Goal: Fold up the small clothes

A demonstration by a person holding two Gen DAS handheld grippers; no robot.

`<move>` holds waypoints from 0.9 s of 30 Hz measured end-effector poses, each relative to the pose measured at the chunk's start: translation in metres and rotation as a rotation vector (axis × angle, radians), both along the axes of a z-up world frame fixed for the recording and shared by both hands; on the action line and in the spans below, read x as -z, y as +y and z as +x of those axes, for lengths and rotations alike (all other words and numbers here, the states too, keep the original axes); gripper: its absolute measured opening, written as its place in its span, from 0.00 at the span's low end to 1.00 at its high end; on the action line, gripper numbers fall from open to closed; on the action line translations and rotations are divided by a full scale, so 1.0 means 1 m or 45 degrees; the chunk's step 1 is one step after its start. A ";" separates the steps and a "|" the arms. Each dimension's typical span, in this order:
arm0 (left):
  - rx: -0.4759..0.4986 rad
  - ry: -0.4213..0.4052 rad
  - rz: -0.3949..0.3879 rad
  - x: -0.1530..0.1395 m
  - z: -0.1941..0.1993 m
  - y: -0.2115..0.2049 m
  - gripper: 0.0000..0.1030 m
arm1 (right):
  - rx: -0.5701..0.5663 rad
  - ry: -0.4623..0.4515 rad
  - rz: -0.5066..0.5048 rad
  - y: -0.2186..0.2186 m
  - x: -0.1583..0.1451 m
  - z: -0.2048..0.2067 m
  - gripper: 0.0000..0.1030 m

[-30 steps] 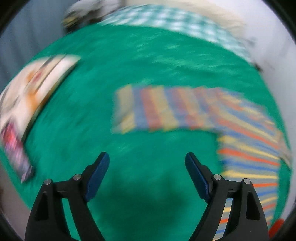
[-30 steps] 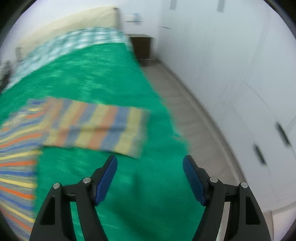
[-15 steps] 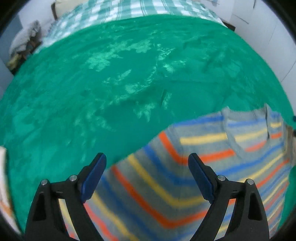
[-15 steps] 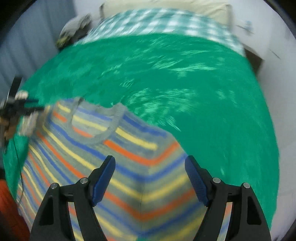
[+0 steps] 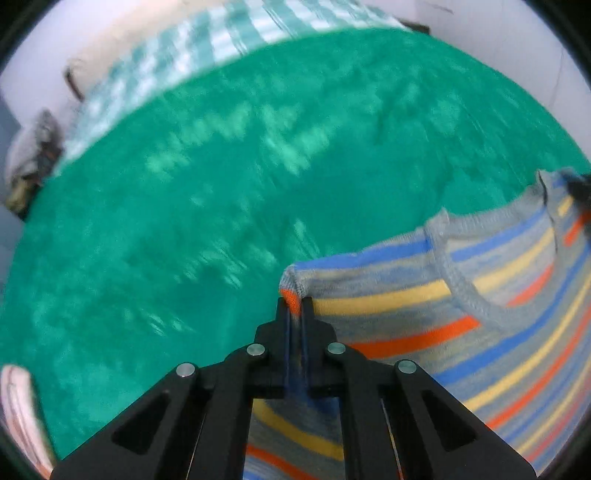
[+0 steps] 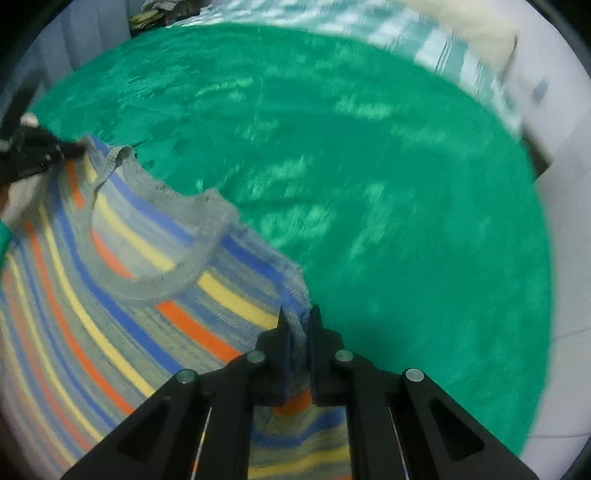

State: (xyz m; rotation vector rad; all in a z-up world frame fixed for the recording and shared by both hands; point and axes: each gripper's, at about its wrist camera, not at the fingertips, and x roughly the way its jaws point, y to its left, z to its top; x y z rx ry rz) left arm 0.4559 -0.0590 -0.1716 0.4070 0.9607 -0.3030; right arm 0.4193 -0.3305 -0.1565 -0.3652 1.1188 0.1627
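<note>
The left gripper [image 5: 295, 304] had just clamped down, its jaws pinched tight on the shoulder corner of the striped top [image 5: 461, 321], with an orange-striped fold of knit squeezed between the pads. The right gripper [image 6: 297, 317] had likewise just closed, jaws nipped on the opposite shoulder corner of the top [image 6: 129, 266], grey-blue fabric bunched between them. Between the two grips ran the grey ribbed neckline [image 6: 177, 284], and the rest of the top spread away toward the cameras, lying on the green blanket [image 5: 221, 184]. In the right wrist view the left gripper [image 6: 59, 151] showed at the far left edge, on the other shoulder. Beyond the blanket lay a checked sheet [image 5: 207, 48] and a pale pillow [image 6: 476, 26].
</note>
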 end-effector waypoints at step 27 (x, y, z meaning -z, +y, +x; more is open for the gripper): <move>-0.282 -0.161 -0.276 -0.104 -0.272 0.147 0.98 | 0.394 -0.537 0.037 -0.049 -0.112 -0.281 0.97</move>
